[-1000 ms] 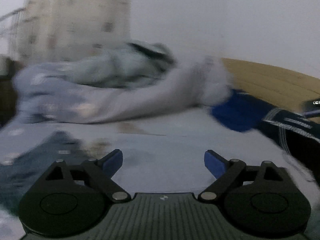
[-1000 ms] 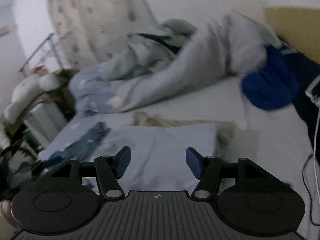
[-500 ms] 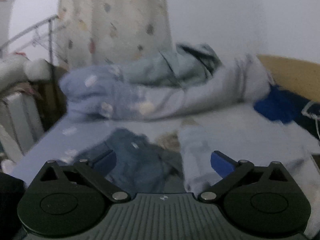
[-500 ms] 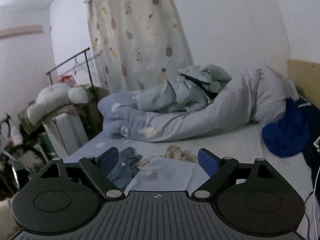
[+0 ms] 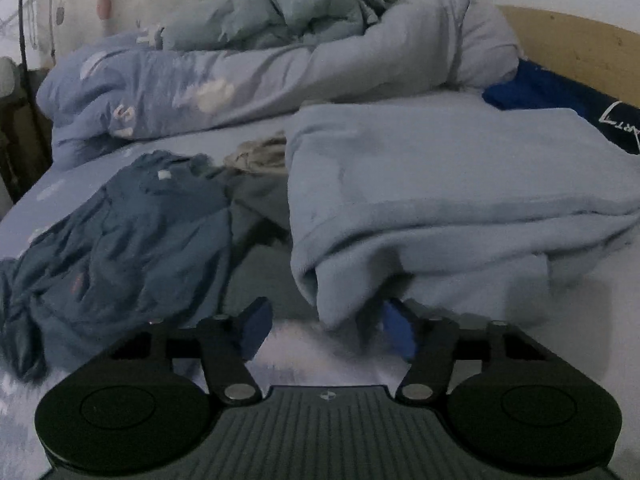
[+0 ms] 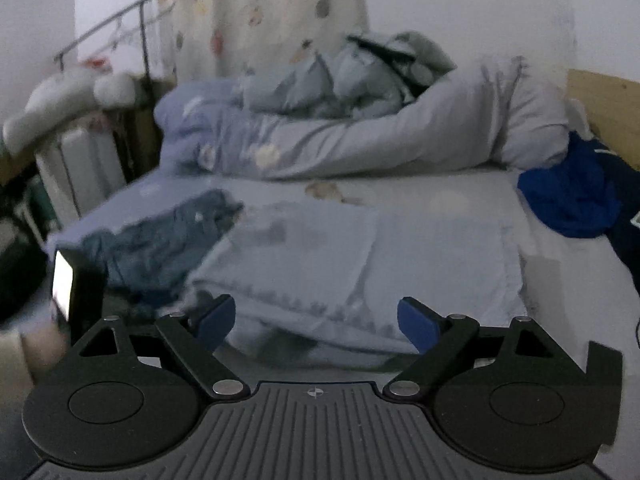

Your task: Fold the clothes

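Note:
A light blue garment [image 5: 440, 184] lies folded over on the bed sheet [image 5: 340, 348]. Its near left corner hangs down between the fingers of my left gripper [image 5: 326, 330]. The left jaws are closing; the right pad touches the cloth and the left pad stands clear of it. In the right wrist view the same garment [image 6: 352, 256] lies just beyond my right gripper [image 6: 316, 324], which is open wide and low over the garment's near edge, gripping nothing.
A crumpled dark teal garment [image 5: 132, 236] lies left of the light blue one, with a beige piece [image 5: 260, 156] behind. A bunched duvet [image 5: 240, 80] fills the back. Royal blue clothing [image 6: 568, 200] and a wooden headboard [image 5: 568, 52] are at the right.
Both grippers have come down and closer to the light blue garment. The left jaws have narrowed around its corner. The right jaws stand wider than a second ago.

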The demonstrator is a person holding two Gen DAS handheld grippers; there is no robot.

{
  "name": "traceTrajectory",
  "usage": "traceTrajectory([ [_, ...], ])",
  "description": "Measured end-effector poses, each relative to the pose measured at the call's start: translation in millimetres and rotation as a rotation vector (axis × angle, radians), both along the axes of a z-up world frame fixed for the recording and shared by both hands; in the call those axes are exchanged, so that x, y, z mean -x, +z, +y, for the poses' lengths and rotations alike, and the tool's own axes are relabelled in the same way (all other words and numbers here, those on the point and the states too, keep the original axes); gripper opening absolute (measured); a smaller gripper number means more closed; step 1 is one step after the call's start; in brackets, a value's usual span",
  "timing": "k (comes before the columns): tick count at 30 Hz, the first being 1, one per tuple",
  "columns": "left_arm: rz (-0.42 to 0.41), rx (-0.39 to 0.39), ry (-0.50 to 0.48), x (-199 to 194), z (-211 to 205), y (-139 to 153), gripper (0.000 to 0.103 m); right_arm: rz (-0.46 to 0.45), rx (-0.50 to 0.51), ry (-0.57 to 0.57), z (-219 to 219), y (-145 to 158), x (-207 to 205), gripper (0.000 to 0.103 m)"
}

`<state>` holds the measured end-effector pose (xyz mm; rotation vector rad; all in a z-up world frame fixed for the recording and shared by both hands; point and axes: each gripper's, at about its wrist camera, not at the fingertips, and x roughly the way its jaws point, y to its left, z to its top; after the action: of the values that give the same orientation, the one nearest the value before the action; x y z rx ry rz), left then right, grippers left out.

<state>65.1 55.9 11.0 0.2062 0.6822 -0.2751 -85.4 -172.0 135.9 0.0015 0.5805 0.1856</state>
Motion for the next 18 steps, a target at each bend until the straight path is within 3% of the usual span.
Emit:
traceTrajectory([
  [1,-0.002,-0.011,-0.002,-3.7,0.6,-1.5,0.06,0.0,0.029,0.007,5.0,-6.0,-2.5,0.09],
  [3,-0.003,-0.026,-0.019,-9.8,3.2,-5.3,0.039,-0.003,0.093,0.033,17.4,-20.3,-12.5,0.09],
  [8,-0.031,-0.066,-0.147,-4.6,14.1,-8.2,0.027,-0.019,0.31,0.142,54.2,-61.0,-47.8,0.089],
  [9,-0.036,-0.07,-0.16,-2.2,17.2,-7.8,0.025,0.003,0.342,0.169,59.7,-69.9,-57.2,0.081],
  [10,-0.035,-0.065,-0.168,-1.2,19.7,-7.7,0.024,0.018,0.37,0.184,63.2,-77.6,-64.4,0.066],
  [11,-0.034,-0.057,-0.174,-0.8,21.9,-8.0,0.021,0.03,0.396,0.192,65.8,-84.8,-70.6,0.06],
  [16,0.02,0.041,-0.147,-4.6,34.0,-15.2,0.019,0.111,0.488,0.215,67.1,-123.7,-96.8,0.05],
  [18,0.051,0.093,-0.13,-6.9,38.2,-18.0,0.019,0.156,0.51,0.22,60.9,-138.3,-98.6,0.037],
])
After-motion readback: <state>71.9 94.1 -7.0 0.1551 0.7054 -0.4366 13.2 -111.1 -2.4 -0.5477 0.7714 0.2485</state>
